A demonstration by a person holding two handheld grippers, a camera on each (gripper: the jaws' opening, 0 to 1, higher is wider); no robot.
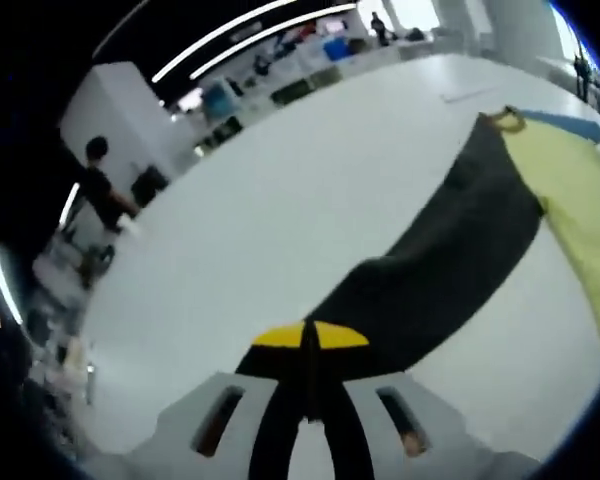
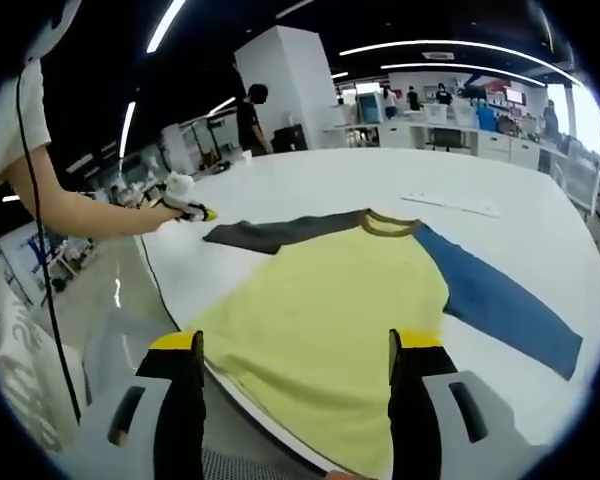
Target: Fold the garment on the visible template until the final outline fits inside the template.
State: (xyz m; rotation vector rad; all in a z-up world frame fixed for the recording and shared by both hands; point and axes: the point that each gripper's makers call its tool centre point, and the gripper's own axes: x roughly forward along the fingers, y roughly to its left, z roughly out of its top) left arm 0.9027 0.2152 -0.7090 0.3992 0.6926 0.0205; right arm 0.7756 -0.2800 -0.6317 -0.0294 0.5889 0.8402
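One garment lies flat on the white table: a yellow shirt with a dark grey sleeve on the left, a brown collar and a blue sleeve on the right. We see the left gripper at the grey cuff; in its own view its jaws are pressed together on this cuff. The right gripper stands spread over the hem. The lower hem is cut off, and we cannot make out any template.
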